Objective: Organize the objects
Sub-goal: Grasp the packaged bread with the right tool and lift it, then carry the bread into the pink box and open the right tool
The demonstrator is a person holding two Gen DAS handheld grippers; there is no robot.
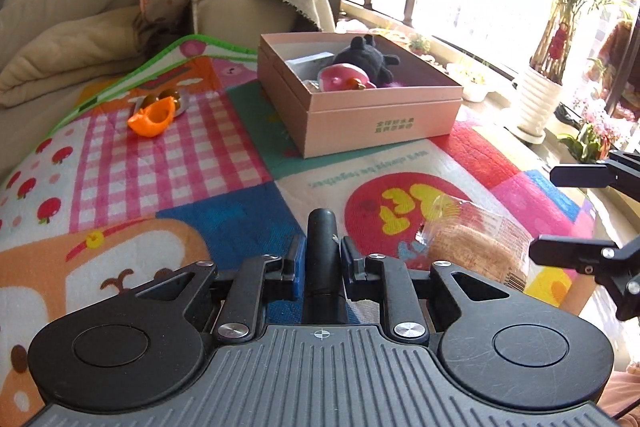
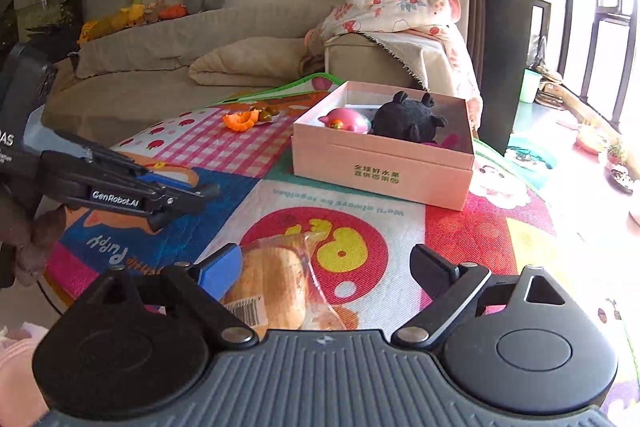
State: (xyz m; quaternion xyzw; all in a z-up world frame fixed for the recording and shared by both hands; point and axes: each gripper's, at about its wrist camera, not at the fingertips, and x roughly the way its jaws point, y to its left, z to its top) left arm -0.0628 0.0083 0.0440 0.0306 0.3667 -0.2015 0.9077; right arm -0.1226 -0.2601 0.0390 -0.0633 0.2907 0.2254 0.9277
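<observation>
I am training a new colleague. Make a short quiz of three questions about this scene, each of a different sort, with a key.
1. True or false: the left gripper is shut on a black cylinder.
2. Which toy lies outside the pink box? A) the black plush toy B) the orange toy C) the pink toy
3. Fill in: the right gripper is open around the wrapped ____.

Key: 1 true; 2 B; 3 bread.
</observation>
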